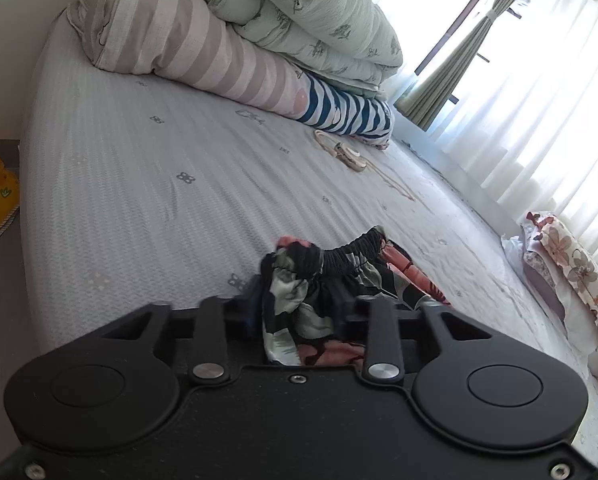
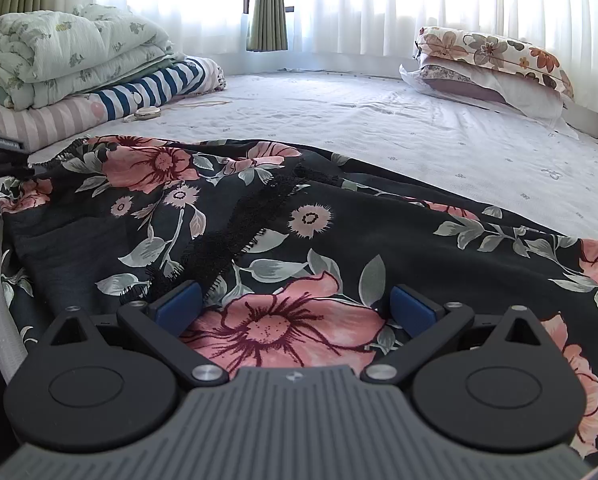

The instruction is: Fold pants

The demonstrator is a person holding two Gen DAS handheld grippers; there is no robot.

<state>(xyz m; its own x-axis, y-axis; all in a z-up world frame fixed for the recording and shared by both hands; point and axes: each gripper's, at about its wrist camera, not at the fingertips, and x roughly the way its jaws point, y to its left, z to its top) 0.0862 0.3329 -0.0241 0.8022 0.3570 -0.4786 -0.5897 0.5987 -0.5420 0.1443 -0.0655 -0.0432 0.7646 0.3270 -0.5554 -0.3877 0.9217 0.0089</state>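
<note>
Item: 1 pair of floral pants (image 2: 227, 216), spread on the bed (image 2: 379, 120). Our left tool (image 1: 299, 308) is clamped on the bunched waistband (image 1: 351, 254); our right tool (image 2: 295, 300) gapes wide over the cloth, gripping nothing. We'd pinch the matching corner before lifting. 2 pillows (image 2: 487, 60), 1 folded quilt (image 2: 67, 48)

1. The left gripper (image 1: 299, 304) points forward and somewhat down. Its jaws stand close together, clamped on a bunch of the pants (image 1: 299, 292) at the elastic waistband, and the cloth fills the gap between them.
2. The right gripper (image 2: 295, 304) also tilts down. Its jaws stand wide apart, and its blue pads (image 2: 179, 306) are both bare. It hangs low over the spread pants, with cloth lying between the open jaws but not pinched.
</note>
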